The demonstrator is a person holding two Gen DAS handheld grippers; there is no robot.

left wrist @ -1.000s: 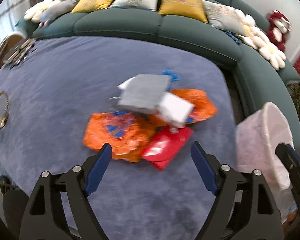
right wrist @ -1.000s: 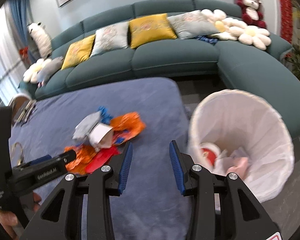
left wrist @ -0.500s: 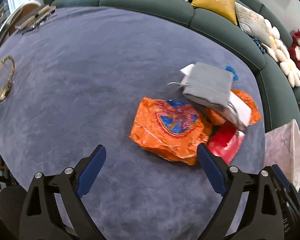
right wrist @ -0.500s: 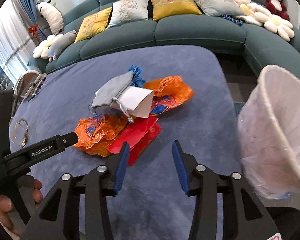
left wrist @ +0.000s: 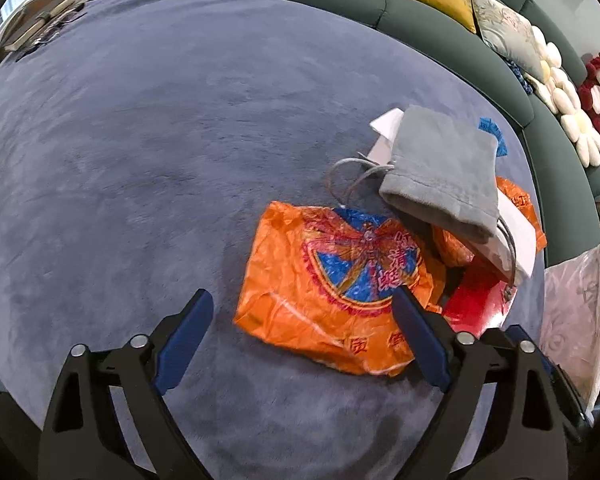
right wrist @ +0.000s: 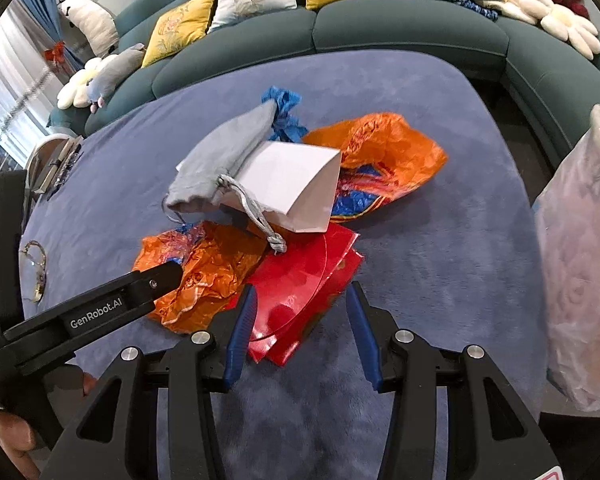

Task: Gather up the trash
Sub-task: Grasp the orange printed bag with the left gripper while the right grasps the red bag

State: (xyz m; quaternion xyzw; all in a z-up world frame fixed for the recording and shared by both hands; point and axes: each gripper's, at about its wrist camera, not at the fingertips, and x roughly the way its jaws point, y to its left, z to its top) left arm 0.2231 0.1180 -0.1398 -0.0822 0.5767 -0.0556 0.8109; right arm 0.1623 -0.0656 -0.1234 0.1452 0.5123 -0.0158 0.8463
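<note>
A trash pile lies on the blue carpet. Its front piece is an orange plastic bag (left wrist: 332, 280) (right wrist: 204, 268). Behind it lie a grey drawstring pouch (left wrist: 444, 172) (right wrist: 228, 148), a white paper box (right wrist: 292, 184), a red packet (right wrist: 304, 280) (left wrist: 476, 300), a second orange bag (right wrist: 384, 152) and a blue scrap (right wrist: 284, 108). My left gripper (left wrist: 300, 292) hangs over the front orange bag, its jaws closing, the pads not pressing it. My right gripper (right wrist: 301, 287) stands open around the red packet's near edge.
A bin with a white liner (right wrist: 580, 260) (left wrist: 576, 312) stands right of the pile. A green sofa (right wrist: 400, 28) with cushions and plush toys curves along the far side. Glasses (right wrist: 36, 268) and books (left wrist: 40, 28) lie at the left. A hand (right wrist: 16, 432) holds the left gripper.
Both grippers have sunk toward the pile. The right view swung from the bin to the red packet and its jaws widened slightly. The front orange bag now lies between the left fingers.
</note>
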